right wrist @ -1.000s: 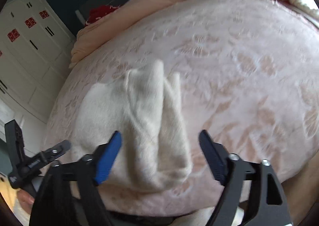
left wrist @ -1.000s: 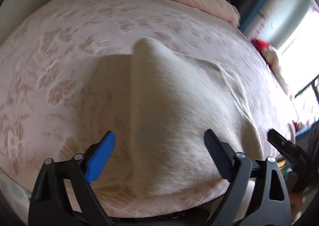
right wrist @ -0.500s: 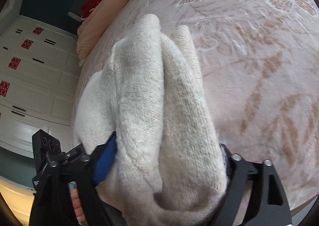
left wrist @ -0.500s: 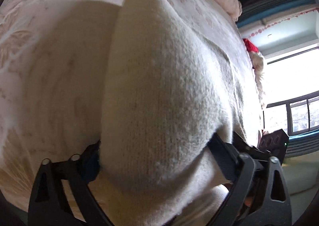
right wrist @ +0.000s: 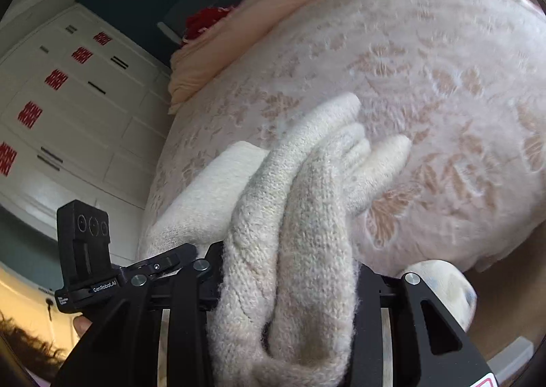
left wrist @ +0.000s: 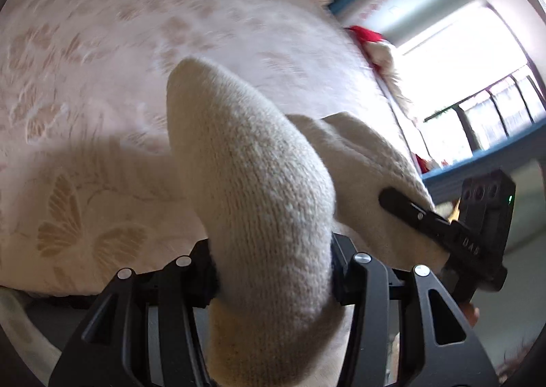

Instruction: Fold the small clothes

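A cream knitted garment [left wrist: 252,189] lies near the front edge of a bed with a pink butterfly-patterned cover [left wrist: 102,46]. My left gripper [left wrist: 273,278] is shut on a bunched fold of the garment, which bulges up between the jaws and hides the pads. My right gripper [right wrist: 286,284] is shut on another thick fold of the same garment [right wrist: 307,189]. The right gripper shows at the right of the left wrist view [left wrist: 443,226], and the left gripper at the left of the right wrist view [right wrist: 102,271]. The garment is lifted at both held ends.
A folded peach blanket [right wrist: 273,5] lies along the far side of the bed. White cabinets with red stickers [right wrist: 61,97] stand at left. A bright window [left wrist: 477,87] is at right. A red and white item [left wrist: 372,42] lies at the bed's far corner.
Both grippers went from open above the garment to shut on its folds. They have since lifted the held folds off the bed cover, and the views have tilted up.
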